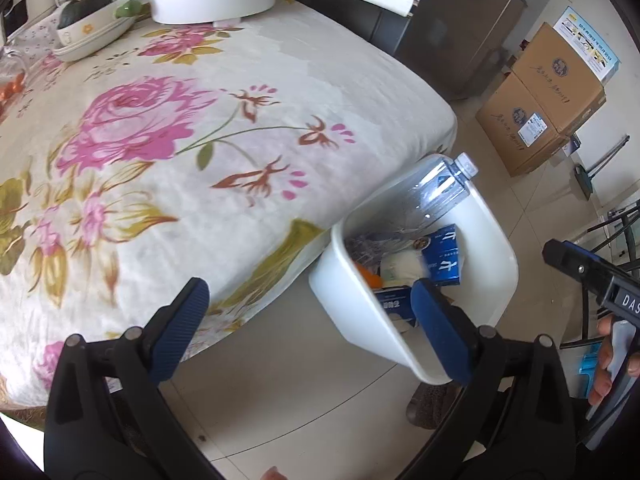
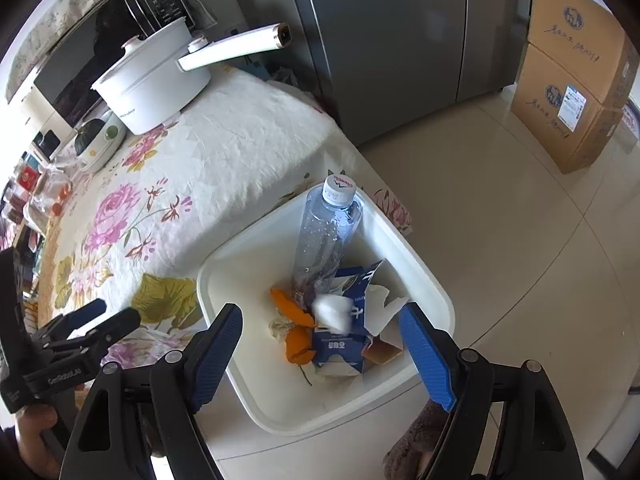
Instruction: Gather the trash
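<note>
Beside floral-clothed table (image 2: 224, 148), white bin (image 2: 436, 292) holds trash; right gripper (image 2: 324, 348) and left gripper (image 1: 308, 332) gape empty: release directly above.

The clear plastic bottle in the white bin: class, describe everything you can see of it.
The clear plastic bottle is see-through and ribbed, with a white screw cap still on and droplets inside its wall. It looks nearly empty. It stands tilted in the white bin, base down among the trash, neck leaning on the bin's far rim so the cap pokes above it. A blue milk carton and orange peel lie against its base. No gripper touches it.
</note>
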Demonstrator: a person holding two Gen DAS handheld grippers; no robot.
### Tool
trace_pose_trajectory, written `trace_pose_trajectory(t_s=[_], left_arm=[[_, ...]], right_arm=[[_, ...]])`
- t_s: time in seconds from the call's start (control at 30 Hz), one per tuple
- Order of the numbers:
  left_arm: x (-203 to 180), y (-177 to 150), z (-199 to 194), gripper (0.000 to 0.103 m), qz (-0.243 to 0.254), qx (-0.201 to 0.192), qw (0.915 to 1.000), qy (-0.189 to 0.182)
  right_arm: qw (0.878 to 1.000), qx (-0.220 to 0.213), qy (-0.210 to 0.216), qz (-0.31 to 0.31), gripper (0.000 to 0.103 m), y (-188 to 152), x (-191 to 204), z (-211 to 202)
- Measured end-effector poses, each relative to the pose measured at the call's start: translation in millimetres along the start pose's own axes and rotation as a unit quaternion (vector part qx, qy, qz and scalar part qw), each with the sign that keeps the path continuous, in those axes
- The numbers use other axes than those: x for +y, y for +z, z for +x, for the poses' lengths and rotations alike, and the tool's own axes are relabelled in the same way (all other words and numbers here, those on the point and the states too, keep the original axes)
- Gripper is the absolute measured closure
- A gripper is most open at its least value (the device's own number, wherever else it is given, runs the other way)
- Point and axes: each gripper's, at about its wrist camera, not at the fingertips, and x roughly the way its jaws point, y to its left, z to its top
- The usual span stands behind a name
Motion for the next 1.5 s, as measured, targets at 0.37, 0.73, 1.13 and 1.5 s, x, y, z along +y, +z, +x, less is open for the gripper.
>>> trace_pose_trajectory(t_s=[0.37,0.73,1.13,1.5], left_arm=[[18.5,-23.1,-45.2,0.002,-0.011,-0.045,0.9971,0.060],[7.4,-55.0,-97.1,0.002,0.002,-0.114,0.9900,0.083],[-15.1,-76.7,-141.9,0.001,0.025,-0.204,0.9724,0.111],[-17.2,-72.2,-144.5,0.001,0.015,-0.220,0.9705,0.098]], right_arm=[[0.992,-0.075,-0.060,-0.082,0.000,-19.6,46.3,-37.8],[0.980,-0.156,-0.074,-0.097,0.000,-57.1,78.7,-85.9],[0.964,-0.231,-0.086,-0.099,0.000,-82.4,87.1,-128.3],[0.965,-0.231,-0.084,-0.093,0.000,-79.6,89.6,-126.9]])
